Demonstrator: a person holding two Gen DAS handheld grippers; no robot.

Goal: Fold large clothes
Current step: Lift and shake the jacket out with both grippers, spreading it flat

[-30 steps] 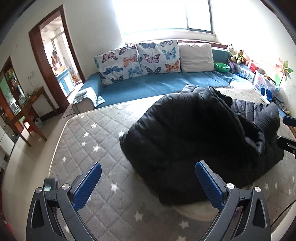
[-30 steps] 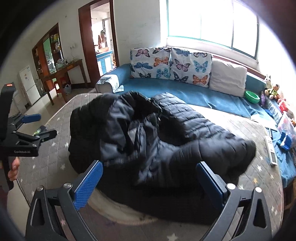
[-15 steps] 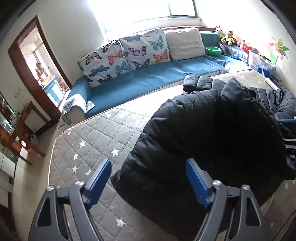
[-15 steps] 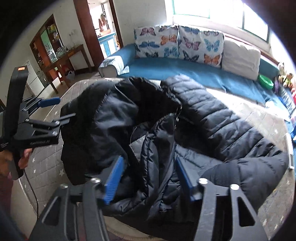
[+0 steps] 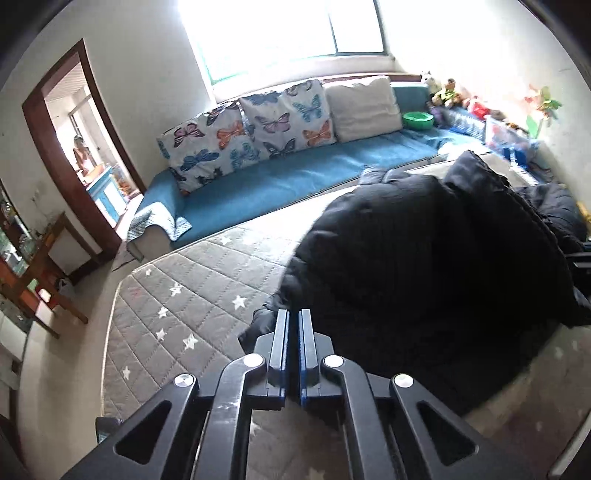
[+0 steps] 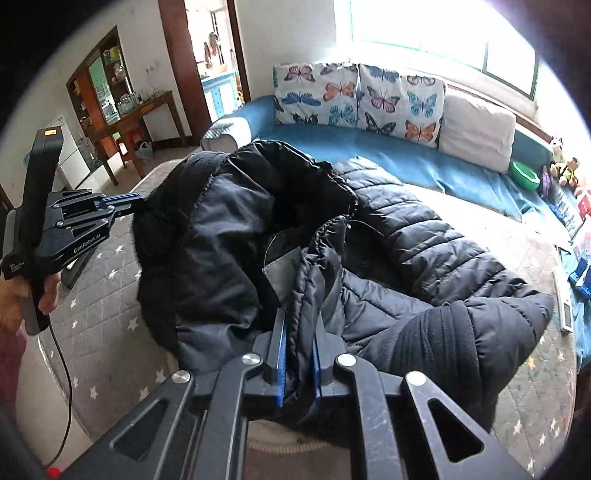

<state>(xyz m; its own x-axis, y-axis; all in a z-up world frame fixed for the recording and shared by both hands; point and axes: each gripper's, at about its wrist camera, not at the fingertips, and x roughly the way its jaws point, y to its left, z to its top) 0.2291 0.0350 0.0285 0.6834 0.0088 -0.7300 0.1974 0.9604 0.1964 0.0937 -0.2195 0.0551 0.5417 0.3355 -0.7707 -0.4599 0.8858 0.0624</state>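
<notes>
Black puffer jacket (image 6: 388,258) heaped on star-quilted mattress (image 5: 177,295), right tongs (image 6: 298,325) clamped on a quilted fold (label beside it), left tongs (image 5: 293,325) pinched together at the jacket's edge

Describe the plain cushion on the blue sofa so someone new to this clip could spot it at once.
Start at the bright window and drop to the long blue sofa beneath it. Three cushions lean against its back in a row; the plain cushion is the one nearest the green bowl. Unlike the two butterfly-print cushions beside it, it is off-white with no pattern.
</notes>
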